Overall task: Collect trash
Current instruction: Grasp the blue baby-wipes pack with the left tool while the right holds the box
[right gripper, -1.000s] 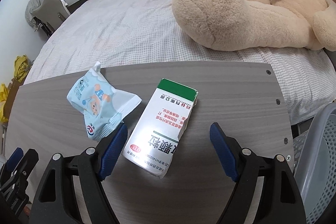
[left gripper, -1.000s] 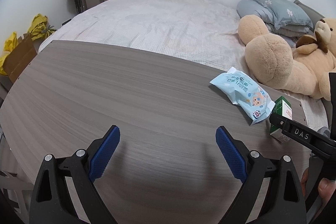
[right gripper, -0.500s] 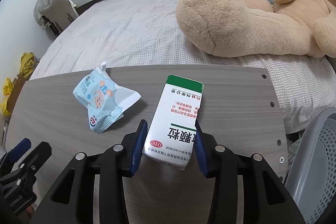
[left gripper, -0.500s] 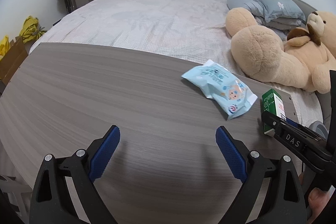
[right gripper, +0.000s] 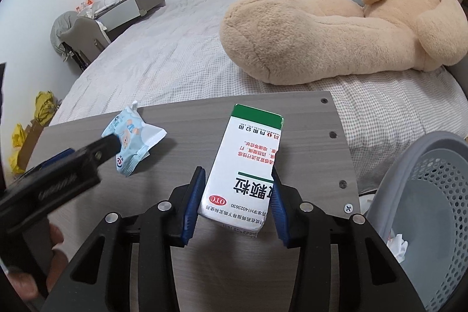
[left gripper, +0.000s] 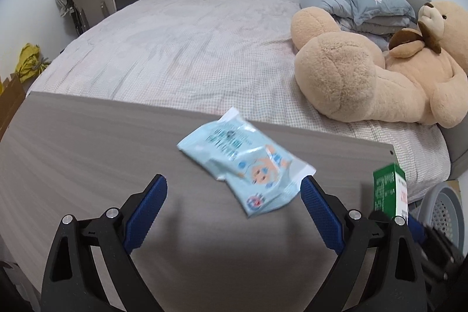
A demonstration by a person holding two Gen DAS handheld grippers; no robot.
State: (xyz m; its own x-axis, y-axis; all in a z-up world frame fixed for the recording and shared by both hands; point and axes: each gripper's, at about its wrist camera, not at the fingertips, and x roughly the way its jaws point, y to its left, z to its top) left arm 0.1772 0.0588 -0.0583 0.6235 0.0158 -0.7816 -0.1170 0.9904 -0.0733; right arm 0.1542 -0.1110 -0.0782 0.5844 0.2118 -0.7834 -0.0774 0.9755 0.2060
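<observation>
A light blue wipes packet (left gripper: 248, 165) lies on the grey wooden table (left gripper: 87, 142). My left gripper (left gripper: 234, 195) is open, its fingers on either side of the packet's near end. My right gripper (right gripper: 237, 189) is shut on a white medicine box with a green end (right gripper: 248, 163) and holds it lifted above the table's right end. The box also shows at the right edge of the left wrist view (left gripper: 390, 192). The packet also shows in the right wrist view (right gripper: 131, 142), partly behind the left gripper.
A grey perforated bin (right gripper: 433, 195) stands off the table's right end, with crumpled white paper (right gripper: 397, 246) inside. A bed (left gripper: 190, 48) with a large teddy bear (left gripper: 365, 69) lies beyond the table's far edge.
My left gripper has moved right until its fingers flank the blue packet. My right gripper has closed on the medicine box and lifted it off the table.
</observation>
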